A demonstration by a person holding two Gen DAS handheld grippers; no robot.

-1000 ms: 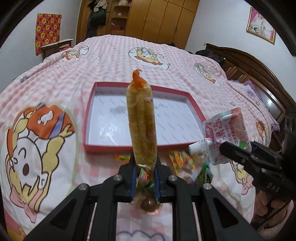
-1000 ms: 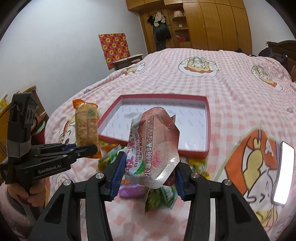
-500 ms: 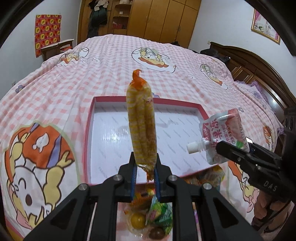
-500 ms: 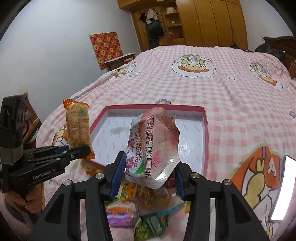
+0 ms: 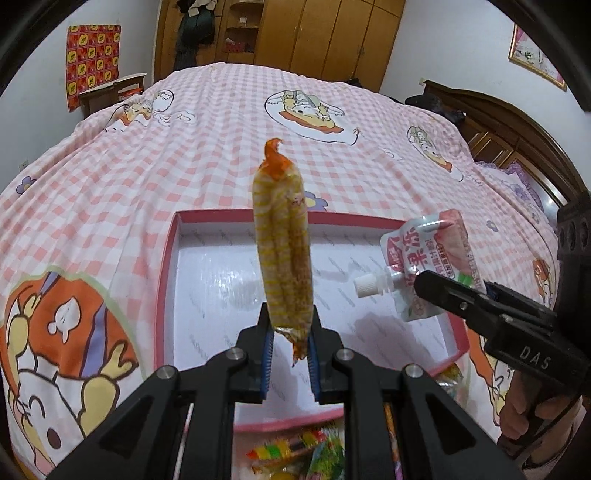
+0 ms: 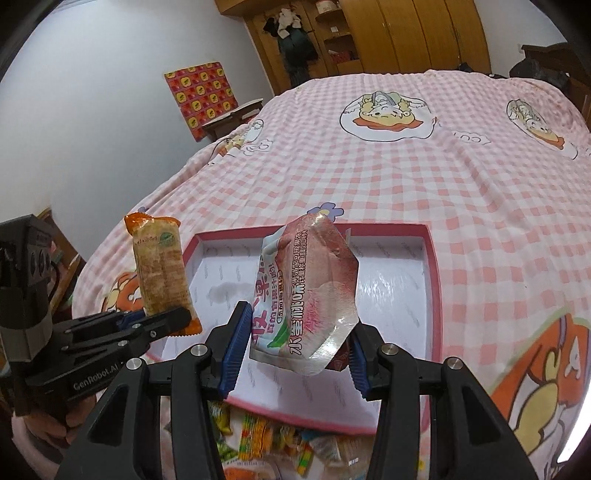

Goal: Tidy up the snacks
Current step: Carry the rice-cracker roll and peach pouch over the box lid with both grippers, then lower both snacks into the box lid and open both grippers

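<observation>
Room: bedroom, with wooden wardrobes (image 5: 314, 33) at the far wall and a dark headboard (image 5: 517, 125) off to my right.
Surface: pink checked bedspread (image 5: 166, 155) printed with cartoon figures; everything sits on it.
Box: I see a shallow red-rimmed box (image 5: 168, 258) with a white floor lying flat on the bedspread, directly under both my tools.
Left gripper (image 5: 290, 354): I have its jaws pinched tight on the bottom end of a long wafer pack (image 5: 282, 243), which stands upright above them, orange crimp at the top (it hangs over the box's near half).
Right gripper (image 6: 295, 354): partly open jaws, pads clamping the sides of a pink jelly pouch (image 6: 306, 291); from my left camera its white cap (image 5: 365, 286) points sideways toward the wafer pack, and the pouch hangs over the box's right side.
Spacing: wafer pack and pouch are near each other, not touching.
Loose snacks (image 6: 258, 439): a heap of small bright wrappers lies on the bedspread just outside the box's near rim, below my grippers.
Hands: fingers show around each handle at the frame edges.
</observation>
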